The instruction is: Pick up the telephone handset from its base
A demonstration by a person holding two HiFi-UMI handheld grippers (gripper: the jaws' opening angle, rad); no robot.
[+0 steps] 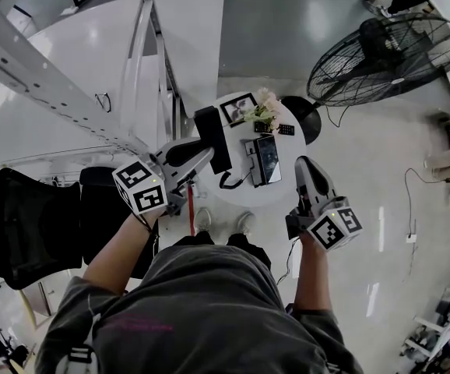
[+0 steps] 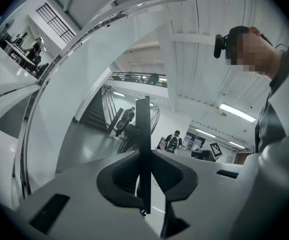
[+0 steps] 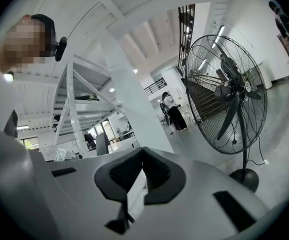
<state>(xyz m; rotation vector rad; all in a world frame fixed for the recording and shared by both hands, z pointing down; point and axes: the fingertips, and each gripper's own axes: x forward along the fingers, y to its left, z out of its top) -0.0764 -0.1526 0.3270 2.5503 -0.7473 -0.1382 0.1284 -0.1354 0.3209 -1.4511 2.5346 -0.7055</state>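
My left gripper [image 1: 198, 153] is shut on the black telephone handset [image 1: 213, 137] and holds it up over the left side of the small round white table [image 1: 240, 192]. A curly black cord [image 1: 229, 181] runs from the handset to the telephone base [image 1: 265, 160] on the table. In the left gripper view the handset [image 2: 143, 124] stands edge-on as a thin dark slab between the pads of the left gripper [image 2: 144, 156]. My right gripper [image 1: 306, 168] hovers to the right of the base, apart from it. In the right gripper view the right gripper [image 3: 142, 151] has its jaw tips together with nothing between them.
On the table's far side stand a photo frame [image 1: 239, 107], a small bunch of flowers [image 1: 264, 112] and a dark remote [image 1: 286, 129]. A large floor fan [image 1: 388, 57] stands at the back right. A black chair [image 1: 22, 224] and a staircase rail [image 1: 46, 84] are on the left.
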